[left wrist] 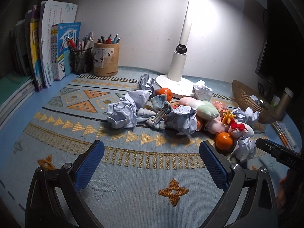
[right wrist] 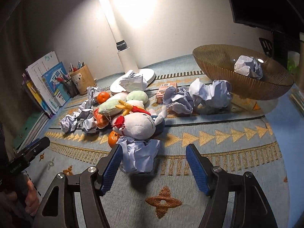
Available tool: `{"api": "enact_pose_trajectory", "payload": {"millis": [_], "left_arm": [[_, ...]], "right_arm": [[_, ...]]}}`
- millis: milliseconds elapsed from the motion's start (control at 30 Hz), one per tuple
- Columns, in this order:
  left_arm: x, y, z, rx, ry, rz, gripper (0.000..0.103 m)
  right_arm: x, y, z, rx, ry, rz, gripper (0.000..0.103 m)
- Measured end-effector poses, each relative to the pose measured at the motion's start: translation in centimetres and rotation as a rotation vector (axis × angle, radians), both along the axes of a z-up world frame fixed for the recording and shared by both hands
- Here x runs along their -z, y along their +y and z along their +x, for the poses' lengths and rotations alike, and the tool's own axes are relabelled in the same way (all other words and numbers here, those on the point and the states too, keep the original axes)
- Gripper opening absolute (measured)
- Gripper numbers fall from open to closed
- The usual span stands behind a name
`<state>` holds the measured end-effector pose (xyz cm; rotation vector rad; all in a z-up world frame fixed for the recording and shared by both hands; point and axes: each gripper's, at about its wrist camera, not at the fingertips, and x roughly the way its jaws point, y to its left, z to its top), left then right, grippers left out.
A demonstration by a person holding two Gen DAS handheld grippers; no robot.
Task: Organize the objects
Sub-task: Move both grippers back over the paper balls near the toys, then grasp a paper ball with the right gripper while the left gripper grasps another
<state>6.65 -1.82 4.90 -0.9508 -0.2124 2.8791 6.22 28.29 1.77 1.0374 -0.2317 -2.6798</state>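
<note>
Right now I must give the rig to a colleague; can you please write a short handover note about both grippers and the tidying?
Left gripper: jaws wide open, empty, above bare mat.
Right gripper: jaws open around a crumpled paper ball; one pad is at its side, whether touching I cannot tell, the other stands clear.
Done: one paper ball lies in the brown bowl.
Left: several more paper balls, two oranges, plush toys, a checked cloth and a small pink box are still piled on the mat by the lamp base.
</note>
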Motion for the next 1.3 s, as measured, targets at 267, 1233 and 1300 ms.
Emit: {"api": "enact_pose_trajectory", "payload": {"millis": [267,1233,1300], "left_arm": [[0.7,-1.6,-0.1,-0.039,-0.027,0.071,0.100],[2.2,-5.5,-10.7,0.087,-0.213,-0.016,0.095],[2.5,-5.4,-11.5,0.094,-0.224,-0.002,0.091]], "right_arm": [[-0.4,-0.5,0.4,0.009,0.045,0.044,0.081],[-0.9,-16.6,-8.9,-0.227,-0.053,0.145,0.066],[-0.8,-17.2,-9.2,-0.231,-0.039,0.174,0.066]]}}
